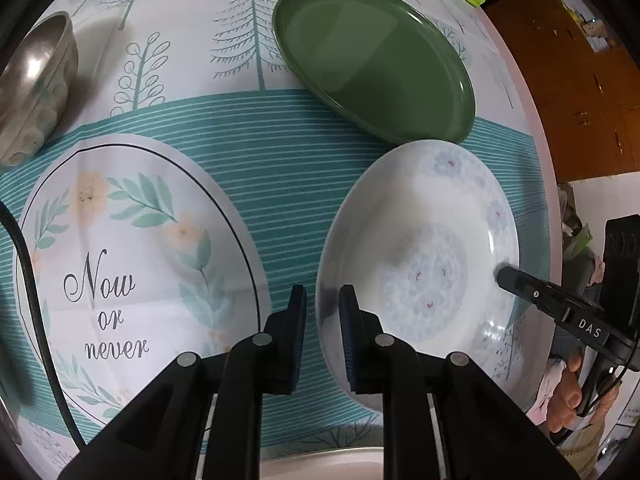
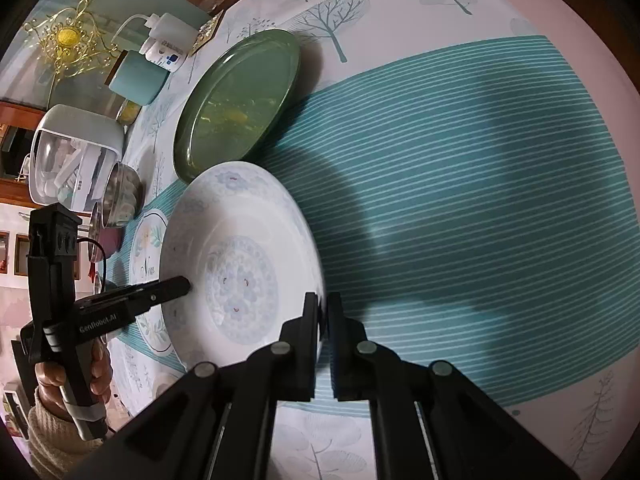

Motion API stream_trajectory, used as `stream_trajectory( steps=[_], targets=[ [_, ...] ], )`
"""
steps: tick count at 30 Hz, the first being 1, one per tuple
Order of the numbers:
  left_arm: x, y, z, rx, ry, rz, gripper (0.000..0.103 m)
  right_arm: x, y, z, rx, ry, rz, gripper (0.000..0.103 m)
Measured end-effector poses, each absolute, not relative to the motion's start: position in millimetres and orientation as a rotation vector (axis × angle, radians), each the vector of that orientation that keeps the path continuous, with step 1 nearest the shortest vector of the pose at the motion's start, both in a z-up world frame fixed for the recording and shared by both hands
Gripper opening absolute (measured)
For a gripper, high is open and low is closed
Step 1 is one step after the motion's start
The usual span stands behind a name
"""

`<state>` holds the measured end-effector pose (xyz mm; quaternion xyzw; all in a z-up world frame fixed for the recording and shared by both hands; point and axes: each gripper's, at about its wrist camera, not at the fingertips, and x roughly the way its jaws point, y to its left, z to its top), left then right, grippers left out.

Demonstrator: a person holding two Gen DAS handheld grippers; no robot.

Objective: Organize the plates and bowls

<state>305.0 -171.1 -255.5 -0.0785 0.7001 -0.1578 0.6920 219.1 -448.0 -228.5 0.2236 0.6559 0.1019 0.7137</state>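
The white floral plate (image 1: 420, 264) is held at two opposite points of its rim, over the teal-striped band of the tablecloth (image 1: 260, 184). The left gripper (image 1: 322, 332) is closed on the plate's near-left rim: in the left wrist view the rim passes between the two fingers, one pad inside the plate and one outside. The right gripper (image 2: 323, 344) is clamped on the opposite rim in the same manner, as seen in the right wrist view, with only the rim's thickness between its fingers. In each view the other gripper's finger reaches over the far rim from the side.

Beyond the fingertips and just past the white plate, a green plate (image 1: 372, 60) is seen on the cloth; its edge is touching or very nearly touching the white plate's far rim, which of the two cannot be told. A metal bowl (image 1: 36, 80) is noted well to the left of the left fingers.
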Motion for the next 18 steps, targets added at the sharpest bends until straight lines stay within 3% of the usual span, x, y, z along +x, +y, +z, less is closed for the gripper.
stream_trajectory(
  steps=[3,18],
  targets=[
    [303.4,-172.0,-253.6,-0.156,1.556,-0.371,0.008,218.9,-447.0,-228.2,0.489,1.454,0.225,0.004],
    [283.2,-159.8,-236.3,-0.164,1.575,-0.355,0.006,203.9,-432.8,-223.7,0.45,1.489,0.245,0.005]
  ],
)
